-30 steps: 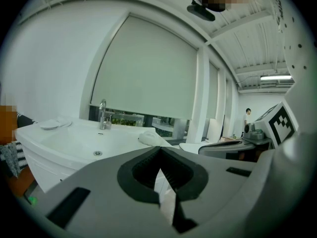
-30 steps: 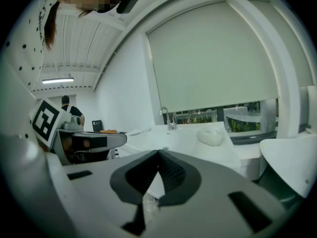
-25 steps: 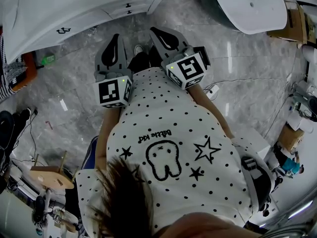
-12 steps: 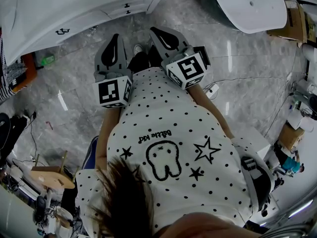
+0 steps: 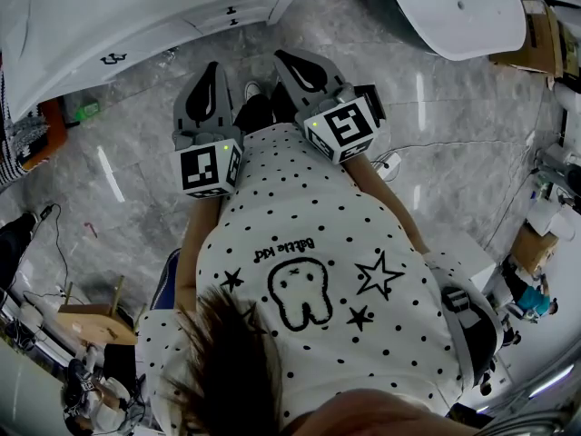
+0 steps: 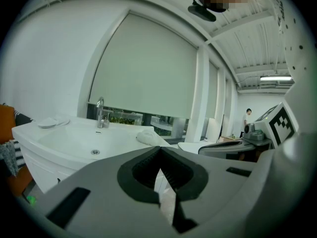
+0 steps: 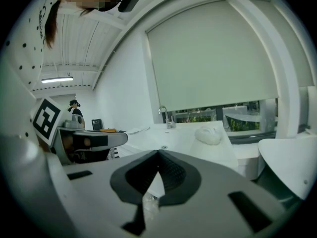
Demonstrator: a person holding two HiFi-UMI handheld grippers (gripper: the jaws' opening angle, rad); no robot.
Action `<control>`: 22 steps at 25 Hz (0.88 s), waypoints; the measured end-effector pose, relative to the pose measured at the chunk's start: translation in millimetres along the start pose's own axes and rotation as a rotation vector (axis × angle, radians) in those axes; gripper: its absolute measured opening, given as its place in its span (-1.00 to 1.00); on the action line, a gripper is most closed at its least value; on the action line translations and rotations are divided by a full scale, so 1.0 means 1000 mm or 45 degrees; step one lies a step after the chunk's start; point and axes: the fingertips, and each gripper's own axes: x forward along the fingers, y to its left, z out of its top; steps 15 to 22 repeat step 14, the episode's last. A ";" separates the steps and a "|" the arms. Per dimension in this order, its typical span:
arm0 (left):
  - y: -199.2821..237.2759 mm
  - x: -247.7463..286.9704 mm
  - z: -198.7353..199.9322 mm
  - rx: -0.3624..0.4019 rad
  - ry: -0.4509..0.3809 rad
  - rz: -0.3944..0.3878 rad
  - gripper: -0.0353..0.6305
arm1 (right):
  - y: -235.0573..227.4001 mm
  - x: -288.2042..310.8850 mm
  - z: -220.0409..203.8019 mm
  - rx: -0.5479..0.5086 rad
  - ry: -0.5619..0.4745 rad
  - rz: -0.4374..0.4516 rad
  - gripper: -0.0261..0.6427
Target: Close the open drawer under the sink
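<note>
The floor is grey marble-patterned tile. On it, a white oval tub stands at the upper right of the head view with a cardboard box just beside it at the right edge, and a wooden stool stands at the lower left near a black cable. A roller blind is lowered most of the way over the window, a crumpled white cloth lies on the counter top, and a person stands well back in the room below a lit ceiling strip light.

The shirt is white with black dots and stars. The floor is veined grey marble. The sink is white. The left gripper and right gripper are grey, patterned with black-and-white squares.
</note>
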 end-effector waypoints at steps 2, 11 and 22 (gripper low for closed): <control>0.000 -0.001 0.001 -0.001 0.000 0.000 -0.88 | 0.001 -0.001 0.001 -0.001 0.000 0.000 -0.88; 0.006 -0.003 -0.003 -0.007 -0.004 0.006 -0.88 | 0.005 0.004 -0.003 -0.003 0.001 0.004 -0.88; 0.009 -0.002 -0.004 -0.012 -0.005 0.009 -0.88 | 0.005 0.006 -0.004 -0.003 -0.001 0.006 -0.88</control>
